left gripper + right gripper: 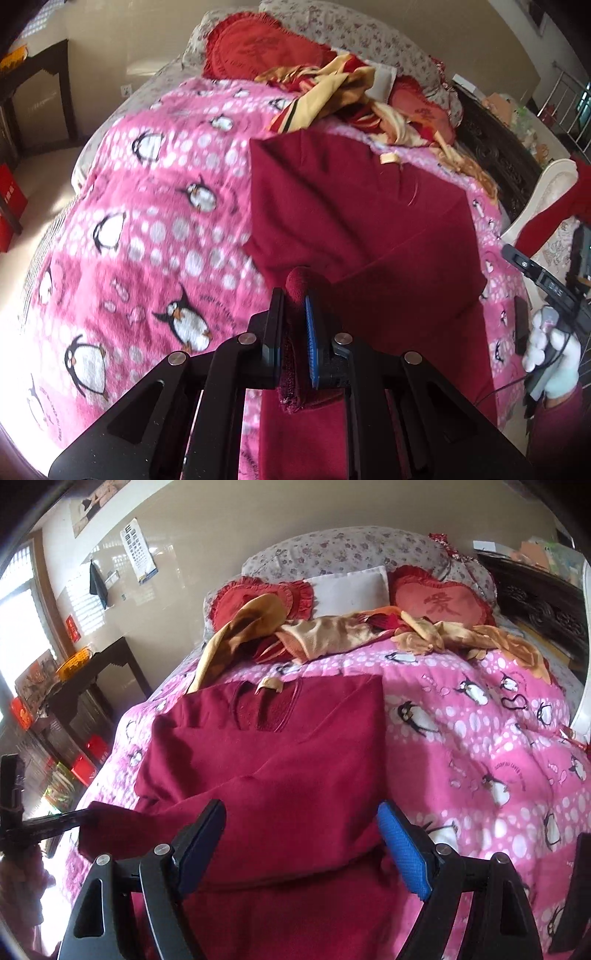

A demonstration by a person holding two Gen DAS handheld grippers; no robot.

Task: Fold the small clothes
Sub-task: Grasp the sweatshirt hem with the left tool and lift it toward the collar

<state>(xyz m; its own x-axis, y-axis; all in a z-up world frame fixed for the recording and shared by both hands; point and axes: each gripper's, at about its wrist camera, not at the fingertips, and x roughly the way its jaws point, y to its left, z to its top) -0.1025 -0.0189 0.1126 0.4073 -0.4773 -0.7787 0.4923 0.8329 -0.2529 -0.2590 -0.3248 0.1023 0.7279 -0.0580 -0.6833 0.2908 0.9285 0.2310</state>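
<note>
A dark red sweater (362, 206) lies spread on a pink penguin blanket (147, 229) on the bed, with a tan neck label (388, 158) at its far end. My left gripper (293, 299) is shut on a bunched edge of the sweater at its near side. In the right wrist view the sweater (280, 760) has sleeves folded over its body. My right gripper (301, 825) is open and empty, held just above the sweater's near part. The left gripper (55, 821) shows at the left edge, holding the sweater's edge.
A heap of tan and red clothes (314, 635) lies at the head of the bed by heart-shaped red cushions (443, 602) and a flowered pillow (351, 550). A dark side table (99, 679) stands left of the bed. A carved dark chest (546, 602) stands to the right.
</note>
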